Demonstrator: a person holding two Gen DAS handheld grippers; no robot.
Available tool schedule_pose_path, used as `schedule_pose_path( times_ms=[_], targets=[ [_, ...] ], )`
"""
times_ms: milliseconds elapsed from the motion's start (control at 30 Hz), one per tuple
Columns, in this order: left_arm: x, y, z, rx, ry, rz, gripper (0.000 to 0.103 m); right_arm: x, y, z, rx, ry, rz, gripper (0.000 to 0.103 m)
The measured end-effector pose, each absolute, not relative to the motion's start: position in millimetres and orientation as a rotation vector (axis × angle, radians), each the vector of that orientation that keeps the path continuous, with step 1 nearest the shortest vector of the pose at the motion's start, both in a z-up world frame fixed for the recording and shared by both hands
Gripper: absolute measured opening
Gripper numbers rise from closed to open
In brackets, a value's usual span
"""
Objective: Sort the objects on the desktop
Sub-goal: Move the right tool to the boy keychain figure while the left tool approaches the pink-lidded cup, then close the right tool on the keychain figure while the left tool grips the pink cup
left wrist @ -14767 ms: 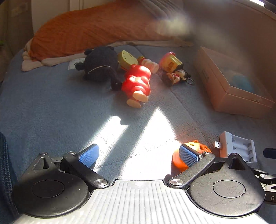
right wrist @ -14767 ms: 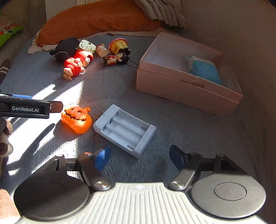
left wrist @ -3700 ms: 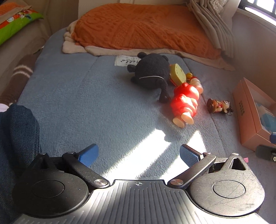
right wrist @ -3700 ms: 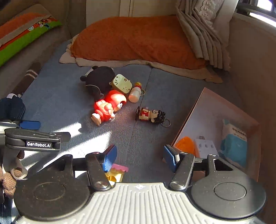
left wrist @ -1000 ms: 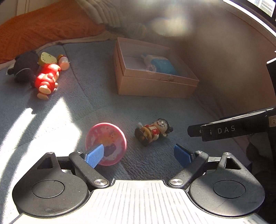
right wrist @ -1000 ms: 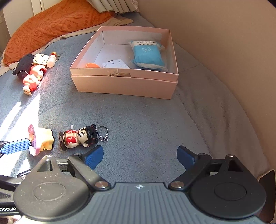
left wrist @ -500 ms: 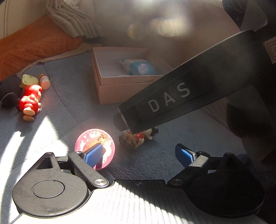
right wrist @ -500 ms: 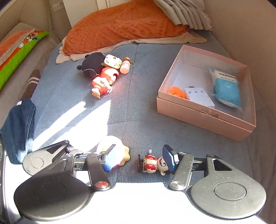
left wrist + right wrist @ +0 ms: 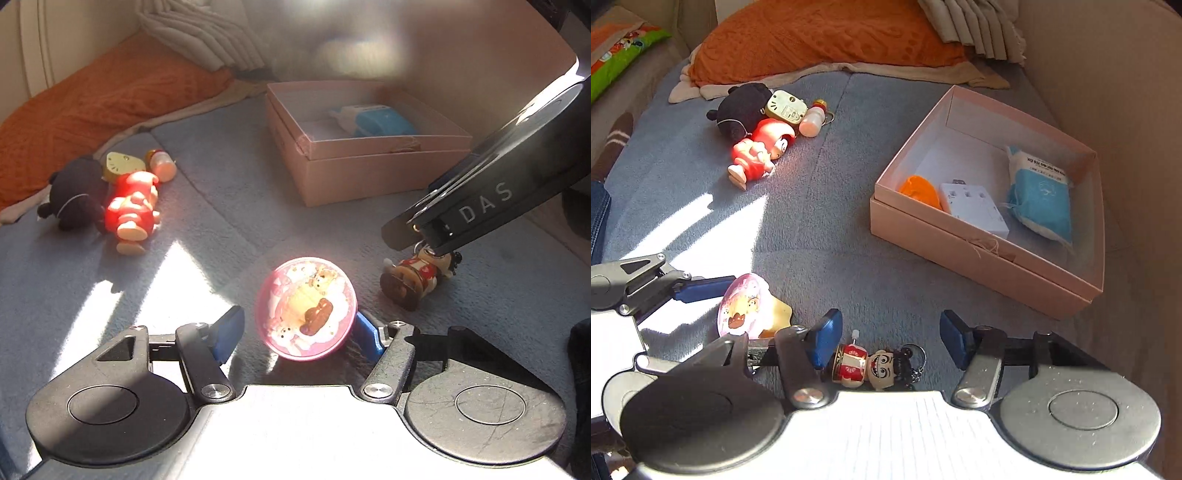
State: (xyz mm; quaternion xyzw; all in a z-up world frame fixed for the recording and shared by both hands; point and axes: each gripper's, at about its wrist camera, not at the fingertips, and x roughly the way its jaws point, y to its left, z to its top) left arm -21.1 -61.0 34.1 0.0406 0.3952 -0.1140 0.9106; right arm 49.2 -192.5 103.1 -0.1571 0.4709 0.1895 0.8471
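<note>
While both grippers sit low over the grey-blue blanket (image 9: 820,206), neither has closed on anything. The left gripper (image 9: 295,332) stands open, its blue pads either side of the pink round toy (image 9: 306,308); the right pad is just beside the toy's rim, and contact cannot be confirmed. The right gripper (image 9: 890,338) is open wide, with the red doll keychain (image 9: 871,363) lying on its side between the pads, close against the left one. At far right, the pink box (image 9: 967,254) holds an orange item (image 9: 919,190), a white battery case (image 9: 975,208) and a blue packet (image 9: 1041,199). At far left, a red figure (image 9: 757,153), a black plush (image 9: 742,107) and a small bottle (image 9: 812,120) lie grouped together.
</note>
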Motion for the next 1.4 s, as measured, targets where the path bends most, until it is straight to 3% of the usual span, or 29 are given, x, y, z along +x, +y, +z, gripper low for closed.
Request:
schedule_pose_path(
  times_ms=[133,400,500,633,767,1033,1167,1400],
  targets=[
    [-23.0,-54.1,36.9,0.046,0.789,-0.246,0.059,33.5,-214.6,116.1,-0.369,0.936,0.346,0.080],
    [-33.1,-40.3,44.0,0.341,0.751,-0.077,0.059,27.5,-195.8,76.7,-0.323,1.036,0.371,0.080],
    [-27.3,-33.0,37.8,0.286,0.803,-0.092,0.061,33.9,-186.8,68.3,-0.316,1.037,0.388,0.085],
    [-24.7,-30.4,36.3,0.227,0.827,-0.117,0.077,40.7,-186.9,62.1,-0.277,1.053,0.379,0.085],
    [-24.4,-28.0,36.2,0.187,0.840,-0.115,0.083,38.7,-187.1,61.8,-0.246,1.043,0.418,0.085],
    [-22.3,-20.7,34.7,0.147,0.860,-0.080,0.091,19.8,-178.8,55.4,-0.502,1.060,0.355,0.085],
    [-20.1,-19.1,34.1,0.136,0.870,-0.066,0.092,10.5,-187.5,57.7,-0.633,0.969,0.201,0.085],
    [-19.9,-20.7,33.3,0.130,0.878,-0.073,0.094,33.3,-209.4,75.3,-0.247,1.057,0.322,0.086]
  ],
)
